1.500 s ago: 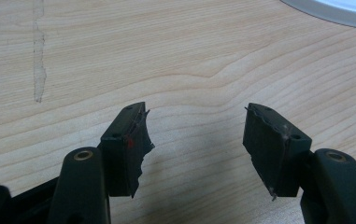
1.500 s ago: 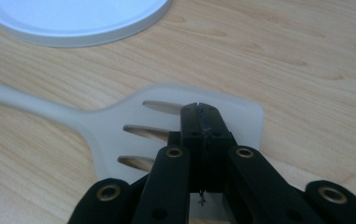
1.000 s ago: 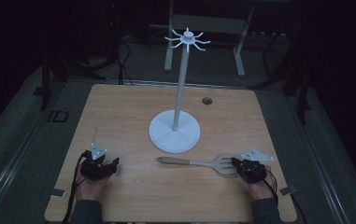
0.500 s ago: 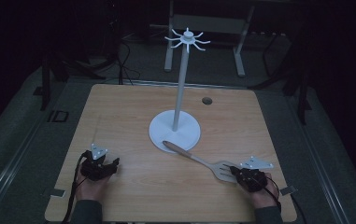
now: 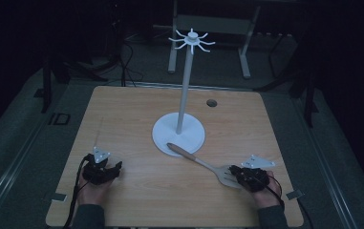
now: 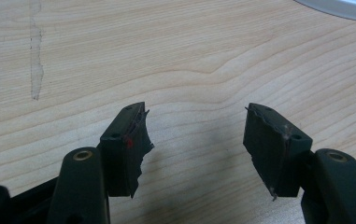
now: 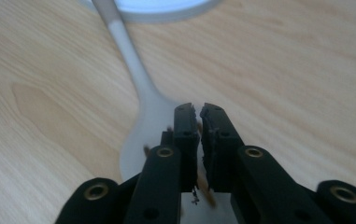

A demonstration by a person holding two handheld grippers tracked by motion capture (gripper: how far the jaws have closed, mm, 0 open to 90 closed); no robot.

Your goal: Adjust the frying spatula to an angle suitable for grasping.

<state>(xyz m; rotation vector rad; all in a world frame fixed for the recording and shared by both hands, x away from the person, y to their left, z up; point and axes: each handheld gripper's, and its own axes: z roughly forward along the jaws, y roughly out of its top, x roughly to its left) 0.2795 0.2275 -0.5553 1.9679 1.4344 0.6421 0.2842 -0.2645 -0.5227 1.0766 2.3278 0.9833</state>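
Observation:
A pale slotted spatula with a wooden handle end lies slantwise on the table, its handle tip on the edge of the white hook stand's round base. Its head lies at my right gripper, near the front right. In the right gripper view the jaws of this gripper have just been opening. A narrow slit shows between them, and the spatula runs under and past the left jaw. My left gripper rests at the front left. In its own view it stands open over bare wood.
The white stand's pole rises from the table's middle to a ring of hooks. A small dark hole sits at the back right. A pale scuff line marks the wood near the left gripper.
The spatula's handle has swung from pointing left to pointing back-left onto the stand's base. The right gripper has shifted slightly toward the front right. The left gripper has not moved.

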